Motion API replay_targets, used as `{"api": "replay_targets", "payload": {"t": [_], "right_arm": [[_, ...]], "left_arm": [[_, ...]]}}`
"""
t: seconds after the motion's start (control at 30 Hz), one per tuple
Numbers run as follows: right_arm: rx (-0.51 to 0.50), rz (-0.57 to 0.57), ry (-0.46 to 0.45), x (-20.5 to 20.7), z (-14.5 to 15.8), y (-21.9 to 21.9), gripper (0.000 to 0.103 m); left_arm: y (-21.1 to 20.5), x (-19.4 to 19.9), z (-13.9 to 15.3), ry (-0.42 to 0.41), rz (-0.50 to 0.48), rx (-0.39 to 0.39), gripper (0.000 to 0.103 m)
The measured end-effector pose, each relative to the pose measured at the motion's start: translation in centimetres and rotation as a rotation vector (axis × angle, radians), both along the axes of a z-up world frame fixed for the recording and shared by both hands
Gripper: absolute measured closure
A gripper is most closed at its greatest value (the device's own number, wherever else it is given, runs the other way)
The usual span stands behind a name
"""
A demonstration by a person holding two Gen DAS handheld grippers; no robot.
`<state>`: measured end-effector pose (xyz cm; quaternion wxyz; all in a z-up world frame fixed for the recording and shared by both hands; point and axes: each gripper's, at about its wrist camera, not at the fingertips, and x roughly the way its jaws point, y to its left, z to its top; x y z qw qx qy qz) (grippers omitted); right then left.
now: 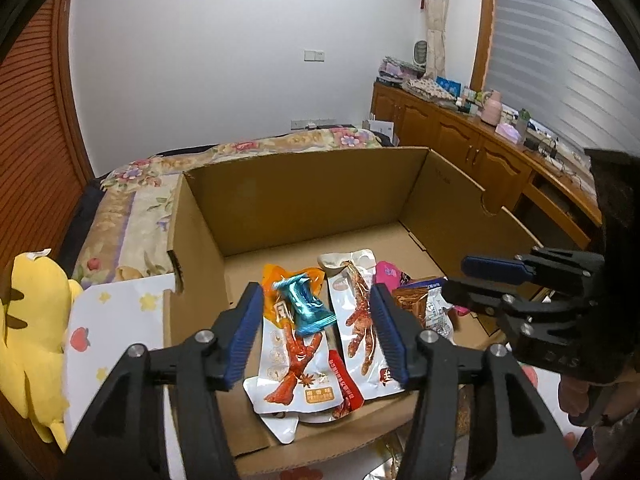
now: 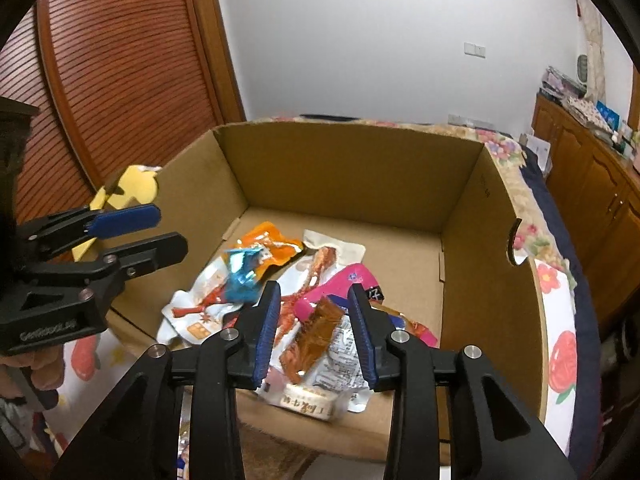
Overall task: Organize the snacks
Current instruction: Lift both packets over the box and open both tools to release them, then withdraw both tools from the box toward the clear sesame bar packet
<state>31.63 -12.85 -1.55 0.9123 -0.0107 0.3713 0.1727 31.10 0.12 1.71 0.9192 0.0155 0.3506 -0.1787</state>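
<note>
An open cardboard box [image 1: 304,196] [image 2: 352,172] holds several snack packets on its floor. A blue foil packet [image 1: 306,304] [image 2: 240,280] lies on an orange and white chicken-feet packet [image 1: 288,360] [image 2: 200,312]. A second white chicken-feet packet [image 1: 356,320] lies beside it. A pink packet [image 2: 340,284] and a brown packet [image 2: 316,336] lie to the right. My left gripper [image 1: 316,336] is open and empty above the blue packet. My right gripper [image 2: 314,332] is open and empty above the brown packet; it also shows in the left wrist view [image 1: 472,280].
The box stands on a bed with a floral cover [image 1: 136,216]. A yellow plush toy [image 1: 32,336] lies left of the box. A wooden cabinet [image 1: 480,152] with clutter runs along the right wall. A louvered wooden door [image 2: 120,80] is at the left.
</note>
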Motion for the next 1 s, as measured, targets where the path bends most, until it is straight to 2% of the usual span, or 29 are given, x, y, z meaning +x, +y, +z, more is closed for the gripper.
{"api": "replay_targets", "payload": {"t": [0.03,0.1,0.3,0.4,0.47,0.6,0.8,1.0], "right_arm": [[0.002,0.005,-0.009,-0.5,0.2,0.0,0.066],[-0.001,0.01,-0.033,-1.4,0.5,0.1,0.062],[0.021,0.011,-0.09,-4.1,1.2,-0.2,0.055],[0.018,-0.002,-0.124,-5.0,1.5,-0.2,0.049],[0.023,0.0,-0.129,-5.5,1.6,-0.2,0.048],[0.007,-0.004,-0.157,-6.6,1.7,-0.2,0.021],[0.023,0.02,-0.174,-8.9,1.5,-0.8,0.02],[0.035,0.065,-0.169,-11.5,0.8,-1.3,0.02]], "left_arm": [[0.2,-0.2,0.1,-0.007,0.002,-0.008,0.037],[0.5,-0.7,0.4,-0.036,0.003,-0.028,0.014],[1.2,-2.1,1.3,-0.129,0.007,-0.054,0.009],[1.7,-2.7,1.7,-0.163,0.033,-0.065,0.0],[1.8,-3.0,2.0,-0.186,0.046,-0.052,0.0],[2.0,-4.1,1.9,-0.221,0.041,-0.023,0.0],[3.2,-6.6,1.4,-0.228,0.031,-0.033,0.0],[4.0,-9.5,0.9,-0.24,0.013,-0.009,0.0]]}}
